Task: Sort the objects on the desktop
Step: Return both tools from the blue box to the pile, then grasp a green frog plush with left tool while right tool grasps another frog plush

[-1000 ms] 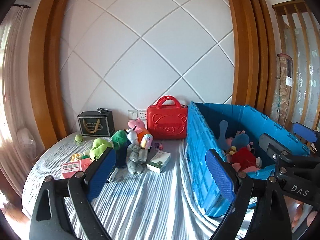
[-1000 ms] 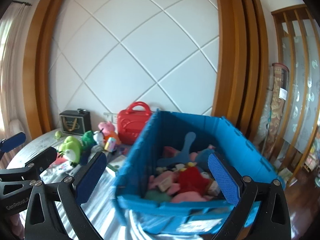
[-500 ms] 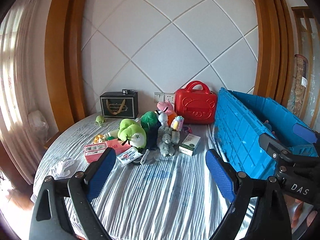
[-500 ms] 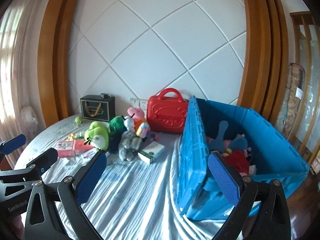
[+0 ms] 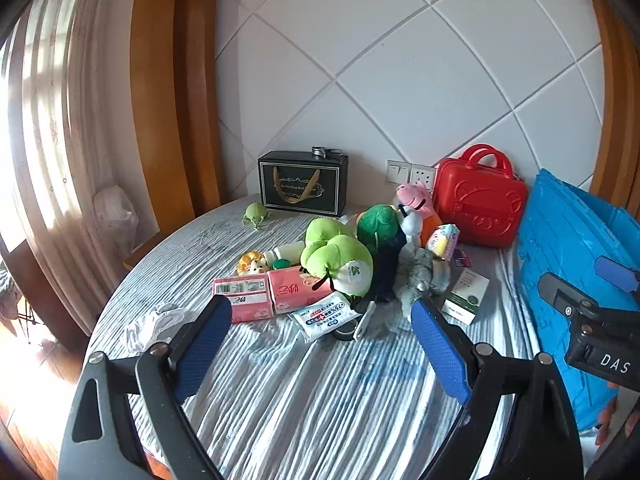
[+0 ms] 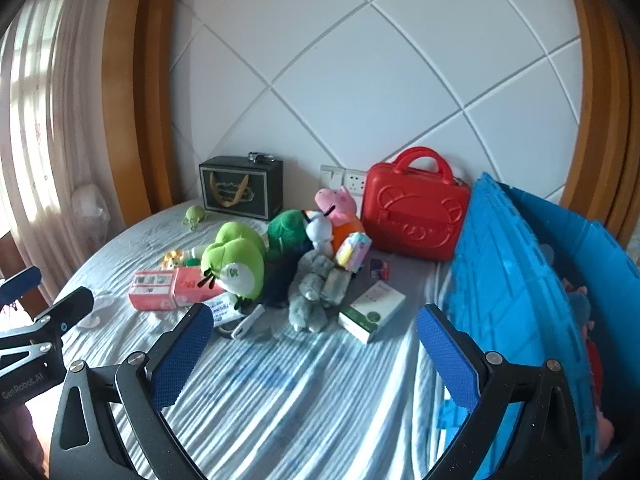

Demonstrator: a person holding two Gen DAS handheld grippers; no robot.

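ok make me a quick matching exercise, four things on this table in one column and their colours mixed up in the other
Things:
1. small suitcase
2. storage crate
3. gift box with gold ribbon print
4. tissue packs

Colours:
A. black
B. pink
C. red
D. blue

Pairs: 1-C, 2-D, 3-A, 4-B
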